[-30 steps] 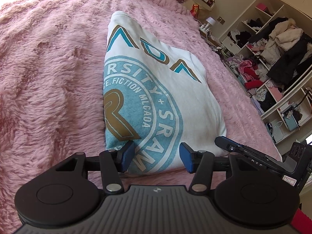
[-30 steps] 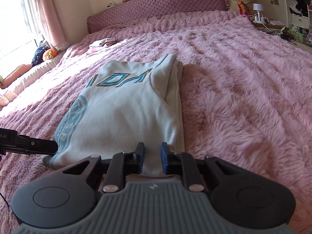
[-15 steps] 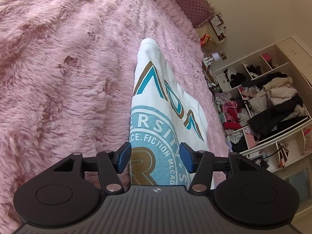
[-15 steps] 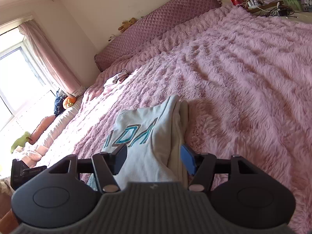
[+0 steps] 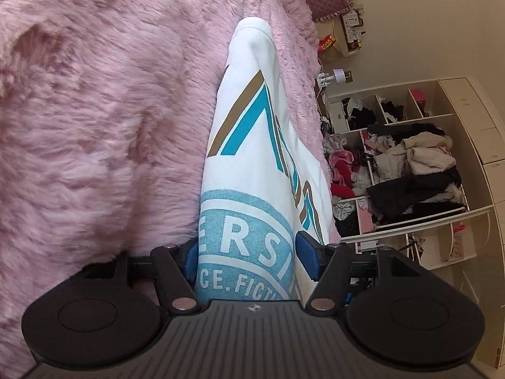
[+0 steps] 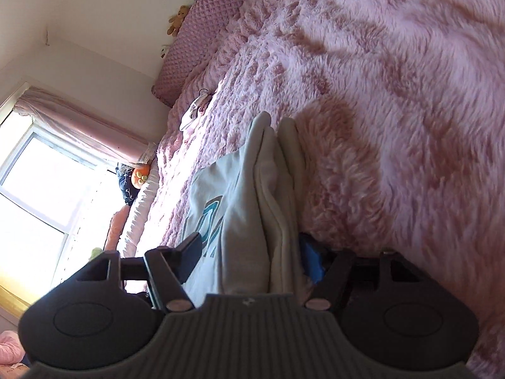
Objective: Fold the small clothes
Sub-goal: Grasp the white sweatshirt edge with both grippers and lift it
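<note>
A white folded shirt (image 5: 252,164) with a teal and brown print lies on the pink furry bedspread (image 5: 94,126). My left gripper (image 5: 249,259) is rolled on its side and straddles the shirt's edge. One blue pad (image 5: 191,260) sits low against the fur and the other is over the print. Its jaws are opening and do not press the cloth. In the right wrist view the shirt (image 6: 246,208) shows its stacked folded edge. My right gripper (image 6: 251,257) is rolled too. Its jaws are opening, with that edge loose between them.
Open wardrobe shelves (image 5: 410,164) stuffed with clothes stand beyond the bed's far side, next to a nightstand with a small lamp (image 5: 339,75). A quilted headboard (image 6: 195,41), a small white garment (image 6: 194,112) on the bed and a bright window (image 6: 47,195) show in the right wrist view.
Both grippers have rolled sideways and moved forward along the shirt's two side edges. The right jaws went from nearly shut to wide, and the left jaws widened a little.
</note>
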Tool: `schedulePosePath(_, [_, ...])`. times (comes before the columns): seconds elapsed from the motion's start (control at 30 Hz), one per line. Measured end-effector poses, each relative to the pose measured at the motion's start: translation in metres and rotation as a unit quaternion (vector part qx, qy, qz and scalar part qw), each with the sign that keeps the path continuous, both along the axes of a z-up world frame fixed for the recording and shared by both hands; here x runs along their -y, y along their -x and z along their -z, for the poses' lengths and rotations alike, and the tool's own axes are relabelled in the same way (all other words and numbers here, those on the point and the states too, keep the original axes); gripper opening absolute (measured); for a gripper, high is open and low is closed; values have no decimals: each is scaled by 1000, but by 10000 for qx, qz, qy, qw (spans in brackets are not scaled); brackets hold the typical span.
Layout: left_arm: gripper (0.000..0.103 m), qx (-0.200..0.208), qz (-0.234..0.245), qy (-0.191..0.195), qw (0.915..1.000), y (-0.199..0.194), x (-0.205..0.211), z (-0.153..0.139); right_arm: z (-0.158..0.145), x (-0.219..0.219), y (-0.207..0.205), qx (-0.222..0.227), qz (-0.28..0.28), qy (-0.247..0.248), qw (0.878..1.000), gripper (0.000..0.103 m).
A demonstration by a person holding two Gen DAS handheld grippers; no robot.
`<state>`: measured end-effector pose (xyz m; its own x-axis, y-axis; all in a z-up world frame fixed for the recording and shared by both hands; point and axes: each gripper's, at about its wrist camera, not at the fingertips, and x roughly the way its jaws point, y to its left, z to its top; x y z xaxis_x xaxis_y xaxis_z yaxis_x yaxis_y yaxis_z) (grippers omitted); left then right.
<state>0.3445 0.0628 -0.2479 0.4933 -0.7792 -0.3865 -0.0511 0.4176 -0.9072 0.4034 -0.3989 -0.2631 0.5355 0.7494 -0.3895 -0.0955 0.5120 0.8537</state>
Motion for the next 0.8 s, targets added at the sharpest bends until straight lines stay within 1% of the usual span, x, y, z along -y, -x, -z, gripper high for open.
schedulePosePath(0.07, [73, -18, 55, 5, 10000, -10, 5, 2, -1, -11, -9, -22, -53, 70, 10000, 75])
schedulePosePath(0.1, [74, -29, 54, 3, 10000, -14, 7, 4, 1, -16, -14, -62, -92, 94, 9999, 82])
schedulePosePath(0.17, [74, -67, 3, 10, 10000, -18, 8, 7, 3, -24, -20, -113, -70, 103, 9999, 83])
schedulePosePath(0.23, [72, -92, -40, 48, 9999, -20, 9, 8, 2, -33, -24, -94, -78, 216, 9997, 82])
schedulePosePath(0.27, [67, -106, -34, 47, 9999, -21, 9, 8, 2, -35, -24, -48, -103, 318, 9994, 79])
schedulePosePath(0.33, [58, -99, -32, -22, 9999, -19, 9, 6, -2, -45, -25, -37, -90, 726, 9973, 59])
schedulePosePath(0.37, [52, -74, -39, -110, 9999, -18, 9, 5, -3, -48, -25, -76, -37, 877, 9961, 55])
schedulePosePath(0.4, [50, -39, -64, -189, 9998, -16, 10, 3, -4, -48, -24, -128, 60, 984, 9950, 46])
schedulePosePath(0.43, [49, 6, -88, -287, 9995, -14, 10, 1, -5, -47, -24, -193, 155, 1066, 9940, 40])
schedulePosePath(0.5, [48, 100, -97, -517, 9986, -11, 13, -9, -14, -53, -22, -210, 260, 1283, 9912, 35])
schedulePosePath(0.6, [43, 301, -16, -811, 9963, -6, 18, -29, -38, -66, -18, 68, 210, 1702, 9852, 29])
schedulePosePath(0.67, [38, 421, 58, -872, 9953, -2, 19, -46, -58, -72, -14, 249, 184, 1695, 9850, 27])
schedulePosePath(0.8, [38, 685, 84, -1096, 9916, 14, 15, -86, -99, -89, 1, 608, 35, 1682, 9839, 25])
